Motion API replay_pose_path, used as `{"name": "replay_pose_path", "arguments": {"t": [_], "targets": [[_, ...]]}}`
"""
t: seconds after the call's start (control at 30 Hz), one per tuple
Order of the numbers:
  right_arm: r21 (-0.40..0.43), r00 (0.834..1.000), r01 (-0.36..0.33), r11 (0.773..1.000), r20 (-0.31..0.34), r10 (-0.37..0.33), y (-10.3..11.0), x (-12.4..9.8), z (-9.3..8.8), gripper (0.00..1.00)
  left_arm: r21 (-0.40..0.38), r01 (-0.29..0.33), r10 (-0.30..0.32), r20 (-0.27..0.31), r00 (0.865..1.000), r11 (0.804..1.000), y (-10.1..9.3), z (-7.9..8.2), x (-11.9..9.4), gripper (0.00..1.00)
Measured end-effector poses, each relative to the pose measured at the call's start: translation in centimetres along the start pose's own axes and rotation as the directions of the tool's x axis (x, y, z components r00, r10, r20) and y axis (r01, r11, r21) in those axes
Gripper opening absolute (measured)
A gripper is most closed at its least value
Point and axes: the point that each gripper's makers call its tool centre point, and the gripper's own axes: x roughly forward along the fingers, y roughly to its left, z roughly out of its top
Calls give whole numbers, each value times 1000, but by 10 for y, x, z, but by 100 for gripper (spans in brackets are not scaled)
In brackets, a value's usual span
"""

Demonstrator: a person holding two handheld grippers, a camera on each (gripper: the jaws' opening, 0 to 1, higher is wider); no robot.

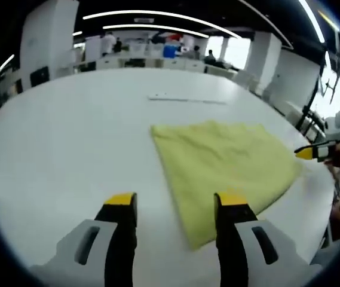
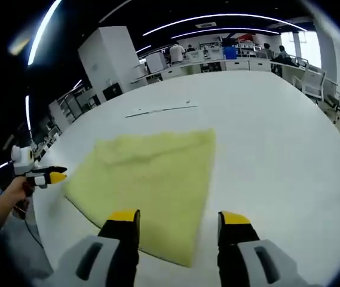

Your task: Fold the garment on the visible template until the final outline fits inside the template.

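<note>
Garment (image 1: 226, 165): yellow-green cloth, folded to a flat four-sided shape, lying on the white worktop (image 1: 68, 131) near its front edge. Thin line mark (image 1: 184, 99): on the worktop beyond the garment, toward the far edge, apart from it. Left gripper (image 1: 177, 206): jaws spread apart, holding nothing, hovering above the garment's near corner. Right gripper (image 2: 180, 221): jaws likewise parted and empty, over the garment's near edge. Background: office room with desks, white columns, ceiling light strips, people far off.
</note>
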Motion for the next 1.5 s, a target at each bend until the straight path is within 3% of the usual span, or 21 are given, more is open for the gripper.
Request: {"name": "replay_pose_path", "arguments": {"t": [0.5, 1.0, 1.23, 1.5], "targets": [[32, 1000, -3, 999, -28, 4, -1, -9, -25, 31, -60, 15, -18, -61, 998, 998, -12, -21, -8, 30], [64, 1000, 7, 998, -30, -5, -2, -7, -28, 14, -101, 30, -39, -83, 996, 994, -19, -34, -10, 9], [77, 999, 24, 997, -31, -22, -4, -8, -30, 7, -89, 37, -44, -80, 996, 995, -20, -36, -10, 1], [94, 999, 30, 995, -28, -27, -4, -9, -31, 0, -43, 32, -36, -90, 995, 999, -19, -39, -15, 0]]}}
